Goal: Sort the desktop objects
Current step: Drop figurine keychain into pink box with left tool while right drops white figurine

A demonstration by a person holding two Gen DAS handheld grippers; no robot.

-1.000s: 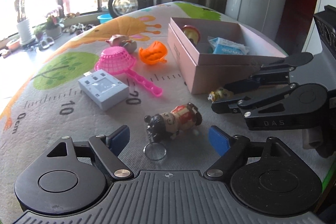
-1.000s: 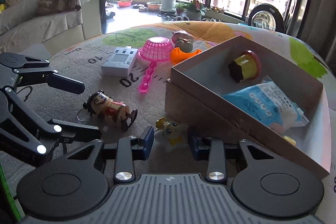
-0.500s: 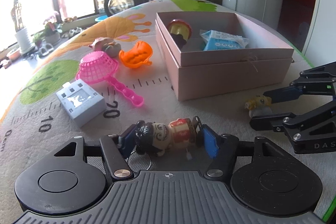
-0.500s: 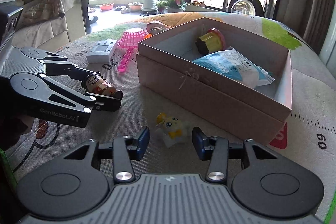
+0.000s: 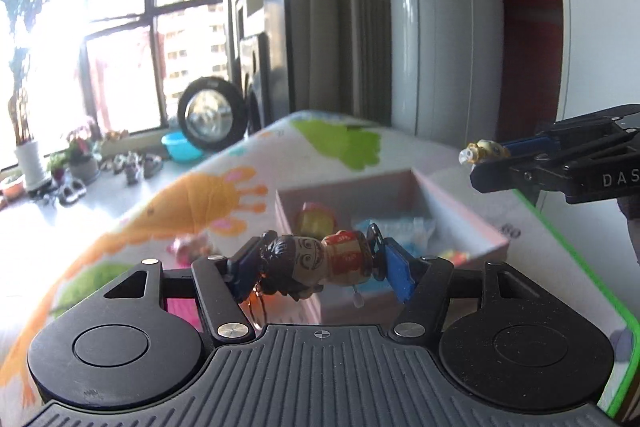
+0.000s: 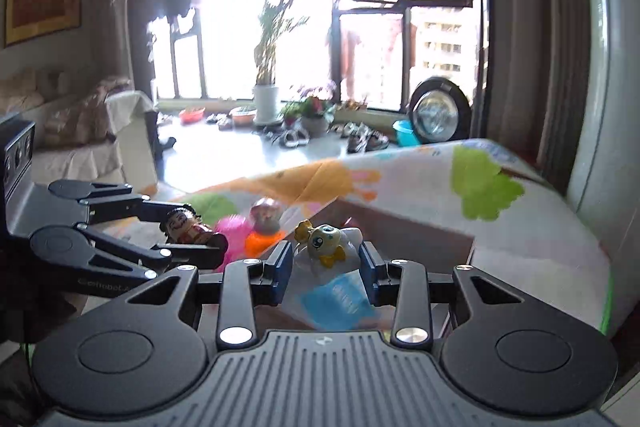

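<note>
1. The left claw (image 5: 318,269) grips a doll (image 5: 316,263) lying crosswise between its blue pads, dark-haired head at one pad and red body toward the other, clear of the worktop (image 5: 224,187).
2. A key ring (image 5: 256,303) hangs under the doll's head.
3. The right claw (image 6: 326,265) is closing on a small yellow-and-white figure (image 6: 326,241), which sits between its pads and is held up in the air.
4. In the left view the figure (image 5: 482,151) shows at the tip of the right claw, above the far right corner of the box (image 5: 460,205).
5. The pink box sits open on the patterned worktop; inside it are a red-and-yellow toy (image 5: 316,221) and a blue packet (image 5: 400,229).
6. Left of the box lie an orange toy (image 6: 262,243), a pink strainer (image 6: 232,237) and a brownish figure (image 6: 264,213); all are blurred.
</note>
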